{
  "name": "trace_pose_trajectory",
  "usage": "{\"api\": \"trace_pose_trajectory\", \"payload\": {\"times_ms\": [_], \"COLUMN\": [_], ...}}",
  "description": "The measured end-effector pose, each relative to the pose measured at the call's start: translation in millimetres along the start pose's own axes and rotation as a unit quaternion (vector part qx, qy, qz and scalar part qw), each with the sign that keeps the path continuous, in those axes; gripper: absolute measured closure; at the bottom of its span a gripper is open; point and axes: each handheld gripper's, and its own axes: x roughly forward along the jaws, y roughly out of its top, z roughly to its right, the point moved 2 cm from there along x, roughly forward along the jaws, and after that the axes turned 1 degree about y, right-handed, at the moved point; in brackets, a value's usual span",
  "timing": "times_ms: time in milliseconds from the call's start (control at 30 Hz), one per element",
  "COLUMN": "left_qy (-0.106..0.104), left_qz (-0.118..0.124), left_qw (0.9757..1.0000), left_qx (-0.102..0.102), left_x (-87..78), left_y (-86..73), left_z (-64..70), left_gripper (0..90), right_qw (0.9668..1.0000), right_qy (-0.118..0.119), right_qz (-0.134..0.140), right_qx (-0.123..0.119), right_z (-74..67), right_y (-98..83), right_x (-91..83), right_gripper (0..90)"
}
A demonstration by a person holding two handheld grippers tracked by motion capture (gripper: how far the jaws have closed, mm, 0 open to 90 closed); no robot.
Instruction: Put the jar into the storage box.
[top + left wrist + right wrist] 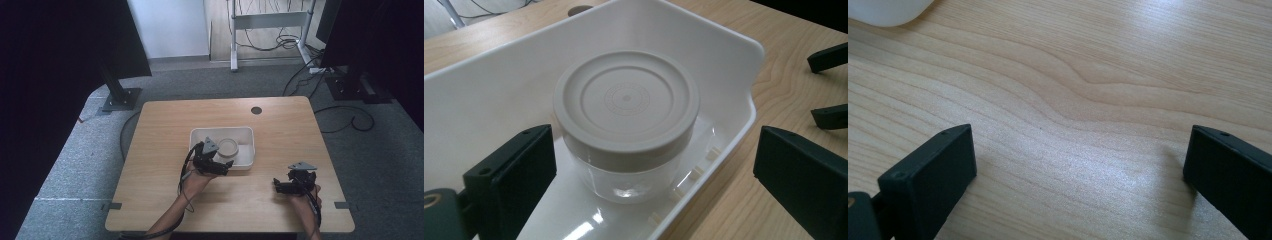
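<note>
A clear jar with a beige screw lid (626, 100) stands upright in a shallow white tray (499, 90) at the table's middle; in the high view the jar (228, 146) sits right of the tray's (200, 134) centre. My left gripper (654, 160) is open wide just in front of the jar, one jaw over the tray floor and the other outside the tray's near rim. It touches nothing. In the high view the left gripper (225, 165) hangs at the tray's front edge. My right gripper (1080, 150) is open over bare wood, at the table's front right (280, 186).
The wooden table (165, 125) has a round cable hole (256, 110) at its back edge. A corner of the tray (888, 10) lies ahead of the right gripper. The right gripper's jaws (826, 85) appear beyond the tray. Stands and cables occupy the floor behind.
</note>
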Motion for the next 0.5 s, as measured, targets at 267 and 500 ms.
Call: {"api": "trace_pose_trajectory", "payload": {"times_ms": [267, 500], "left_qy": [-0.007, -0.009], "left_qz": [0.004, 0.008], "left_qw": [1.0000, 0.9999], "left_qx": [0.003, 0.003], "left_x": [-11.8, -23.9], "left_y": [-2.9, -7.8], "left_z": [0.8, -1.4], "left_gripper": [3.4, 3.4], "right_qw": [1.0000, 1.0000], "right_qy": [0.002, 0.003], "right_qz": [0.002, 0.002], "right_qx": [-0.003, -0.003], "right_z": [-0.3, -0.4], "right_y": [-0.1, -0.1], "right_x": [-0.4, -0.4], "right_gripper": [1.5, 1.5]}}
